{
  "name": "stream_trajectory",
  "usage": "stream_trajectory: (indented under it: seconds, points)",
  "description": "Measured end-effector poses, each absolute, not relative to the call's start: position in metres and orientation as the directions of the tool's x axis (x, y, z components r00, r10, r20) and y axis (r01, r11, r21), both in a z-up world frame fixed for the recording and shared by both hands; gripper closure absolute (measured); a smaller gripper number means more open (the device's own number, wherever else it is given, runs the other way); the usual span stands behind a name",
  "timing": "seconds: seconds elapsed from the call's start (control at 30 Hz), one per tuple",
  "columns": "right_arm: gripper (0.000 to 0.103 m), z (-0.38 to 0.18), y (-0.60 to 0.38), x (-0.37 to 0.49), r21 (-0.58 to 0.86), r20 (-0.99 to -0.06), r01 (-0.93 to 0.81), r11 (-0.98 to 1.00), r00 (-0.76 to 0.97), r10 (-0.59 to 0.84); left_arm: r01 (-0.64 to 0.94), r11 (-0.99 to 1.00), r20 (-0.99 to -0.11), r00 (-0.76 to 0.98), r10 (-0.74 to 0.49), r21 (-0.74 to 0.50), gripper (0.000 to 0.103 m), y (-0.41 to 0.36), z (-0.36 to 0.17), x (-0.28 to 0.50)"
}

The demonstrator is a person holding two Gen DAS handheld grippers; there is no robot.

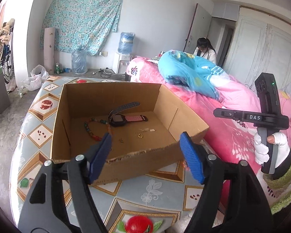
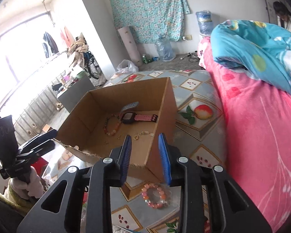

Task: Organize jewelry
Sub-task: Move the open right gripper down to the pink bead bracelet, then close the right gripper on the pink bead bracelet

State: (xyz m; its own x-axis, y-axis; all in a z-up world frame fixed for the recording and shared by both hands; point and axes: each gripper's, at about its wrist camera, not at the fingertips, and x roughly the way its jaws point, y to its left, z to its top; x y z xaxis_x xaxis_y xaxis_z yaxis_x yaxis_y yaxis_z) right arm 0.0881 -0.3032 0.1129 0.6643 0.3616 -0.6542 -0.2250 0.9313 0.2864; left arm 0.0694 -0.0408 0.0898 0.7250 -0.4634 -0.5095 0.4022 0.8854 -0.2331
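Observation:
An open cardboard box (image 1: 184,120) (image 2: 164,104) stands on the patterned table. Inside lie a pink-strap watch (image 1: 126,118) (image 2: 137,118), a bead bracelet (image 1: 92,131) (image 2: 111,129), a gold ring (image 1: 140,135) (image 2: 135,137) and small earrings (image 1: 152,130). A pink bead bracelet (image 2: 155,195) lies on the table just outside the box's near corner, below my right gripper. My left gripper (image 1: 146,145) is open and empty above the box's torn near edge. My right gripper (image 2: 145,147) is open and empty over the box's near right corner.
The table cover (image 1: 159,192) (image 2: 196,97) shows fruit prints. A bed with a pink blanket (image 1: 223,116) (image 2: 261,126) and blue quilt (image 1: 188,71) lies to the right. A person (image 1: 204,48) sits beyond it. Water bottles (image 1: 79,60) stand at the far wall.

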Motion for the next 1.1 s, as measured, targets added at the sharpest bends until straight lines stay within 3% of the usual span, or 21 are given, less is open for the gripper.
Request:
stream_trajectory:
  seconds: [0.13, 0.3, 0.4, 0.57, 0.63, 0.8, 1.1]
  points:
    - [0.071, 0.076, -0.302, 0.076, 0.204, -0.741, -0.160, 0.966, 0.620, 0.259, 0.379, 0.897, -0.591, 0.679, -0.435, -0.225, 0.022, -0.046, 0.072, 0.056]
    - [0.071, 0.033, -0.293, 0.077, 0.186, -0.803, -0.146, 0.972, 0.547, 0.236, 0.253, 0.960, -0.787, 0.567, -0.245, -0.116, 0.020, -0.061, 0.019, 0.068]
    - [0.071, 0.020, -0.287, 0.083, 0.165, -0.820, -0.154, 0.974, 0.527, 0.223, 0.203, 0.977, -0.850, 0.500, -0.165, -0.070, 0.020, -0.062, -0.009, 0.076]
    - [0.073, 0.008, -0.277, 0.088, 0.137, -0.837, -0.180, 0.974, 0.505, 0.211, 0.162, 0.985, -0.863, 0.489, -0.126, -0.052, 0.020, -0.055, -0.019, 0.079]
    - [0.082, 0.005, -0.272, 0.088, 0.129, -0.846, -0.190, 0.973, 0.491, 0.208, 0.153, 0.988, -0.867, 0.486, -0.109, -0.039, 0.020, -0.054, -0.021, 0.080]
    - [0.090, 0.003, -0.262, 0.086, 0.143, -0.846, -0.223, 0.964, 0.478, 0.236, 0.125, 0.991, -0.879, 0.465, -0.105, -0.053, 0.020, -0.046, -0.028, 0.082]
    - [0.091, 0.003, -0.222, 0.082, 0.181, -0.847, -0.309, 0.934, 0.434, 0.307, 0.102, 0.992, -0.874, 0.473, -0.112, -0.072, 0.020, -0.020, -0.028, 0.080]
